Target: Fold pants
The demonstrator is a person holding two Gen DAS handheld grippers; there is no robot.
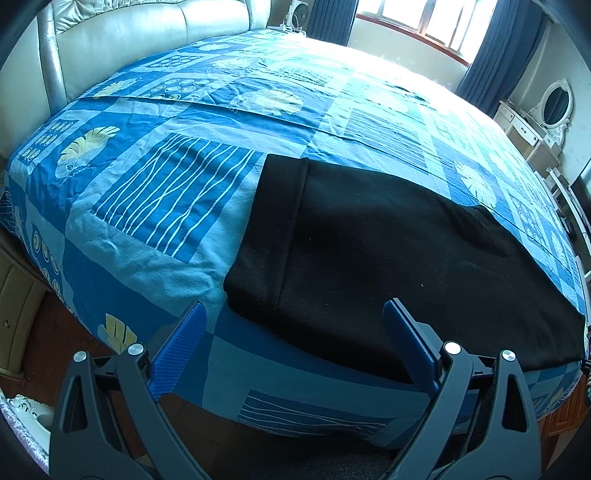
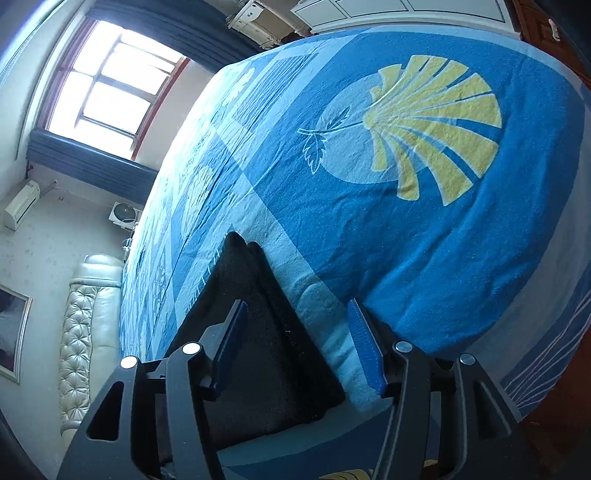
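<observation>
The black pants (image 1: 388, 251) lie folded flat on the blue patterned bedspread (image 1: 166, 192), near the bed's front edge. My left gripper (image 1: 295, 306) hovers over their near left corner, wide open, blue pads clear of the cloth. In the right wrist view a narrow end of the pants (image 2: 266, 332) points away across the bedspread (image 2: 406, 240). My right gripper (image 2: 297, 304) is open just above that end. Its left finger is over the black cloth and its right one over the sheet; neither pad presses on anything.
A padded leather headboard (image 1: 129, 37) runs along the far left of the bed. A bright window (image 1: 424, 18) with blue curtains lies beyond. A white dresser with an oval mirror (image 1: 532, 125) stands at the right. A bedside cabinet (image 1: 14, 306) and wooden floor lie below the bed's left edge.
</observation>
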